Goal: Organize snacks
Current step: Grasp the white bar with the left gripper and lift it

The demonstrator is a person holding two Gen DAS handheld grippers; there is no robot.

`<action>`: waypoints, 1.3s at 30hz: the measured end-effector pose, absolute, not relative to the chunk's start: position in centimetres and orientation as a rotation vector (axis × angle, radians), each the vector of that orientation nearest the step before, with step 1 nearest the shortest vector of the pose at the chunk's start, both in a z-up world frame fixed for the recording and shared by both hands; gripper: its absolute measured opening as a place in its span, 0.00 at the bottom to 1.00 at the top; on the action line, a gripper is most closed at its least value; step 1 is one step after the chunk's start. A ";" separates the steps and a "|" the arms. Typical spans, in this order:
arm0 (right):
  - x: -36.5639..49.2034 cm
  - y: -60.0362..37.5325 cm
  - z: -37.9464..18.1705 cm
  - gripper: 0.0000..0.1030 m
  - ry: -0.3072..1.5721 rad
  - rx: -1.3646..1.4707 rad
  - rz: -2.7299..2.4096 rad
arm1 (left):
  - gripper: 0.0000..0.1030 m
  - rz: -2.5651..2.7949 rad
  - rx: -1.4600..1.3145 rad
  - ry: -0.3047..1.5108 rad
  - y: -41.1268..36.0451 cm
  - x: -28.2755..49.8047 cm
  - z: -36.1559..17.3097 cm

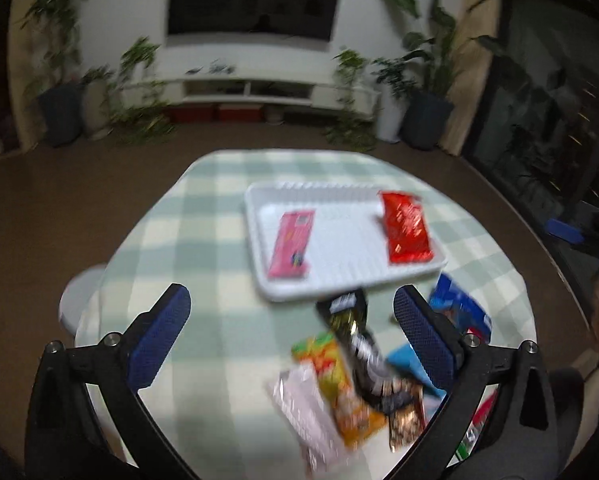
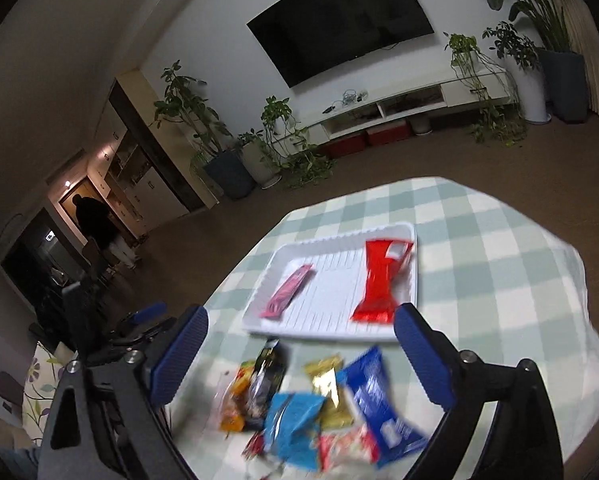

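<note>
Tray (image 1: 339,284): white, on the checked tablecloth (image 1: 203,208).
Pink packet (image 1: 292,245): in the tray, at one end.
Red packet (image 1: 406,228): in the tray, opposite end.
Loose snack pile (image 2: 311,404): on the cloth just beside the tray's near edge.
Left gripper (image 1: 291,312): jaws wide apart, empty, above the pile.
Right gripper (image 2: 301,330): jaws wide apart, empty, above the pile.

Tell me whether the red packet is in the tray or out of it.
In. The red packet lies flat inside the white tray, at its right end, opposite the pink packet.
</note>
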State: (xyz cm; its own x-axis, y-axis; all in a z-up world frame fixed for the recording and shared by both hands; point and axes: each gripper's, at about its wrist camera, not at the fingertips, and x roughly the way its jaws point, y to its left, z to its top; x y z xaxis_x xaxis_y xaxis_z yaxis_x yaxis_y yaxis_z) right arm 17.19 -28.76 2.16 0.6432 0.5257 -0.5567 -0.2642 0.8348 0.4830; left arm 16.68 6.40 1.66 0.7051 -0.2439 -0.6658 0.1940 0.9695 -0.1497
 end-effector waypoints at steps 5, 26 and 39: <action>9.6 -26.2 1.5 0.83 0.742 0.299 0.417 | 1.00 -0.166 -0.160 0.811 7.5 11.4 -1.8; 2.8 -23.2 -3.4 0.68 0.784 0.295 0.415 | 0.69 -0.122 -0.034 1.057 4.0 15.0 -10.3; 2.5 -21.5 -3.5 0.65 0.797 0.256 0.450 | 0.38 -0.119 0.042 1.052 4.4 16.2 -10.7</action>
State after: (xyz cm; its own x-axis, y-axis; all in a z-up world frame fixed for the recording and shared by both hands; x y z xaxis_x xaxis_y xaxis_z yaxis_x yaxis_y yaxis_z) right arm 2.52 -21.54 -3.50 0.6122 0.4797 -0.6286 -0.2904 0.8758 0.3856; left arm 16.19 4.42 -10.68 0.4902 -0.0781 -0.8681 0.1180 0.9927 -0.0227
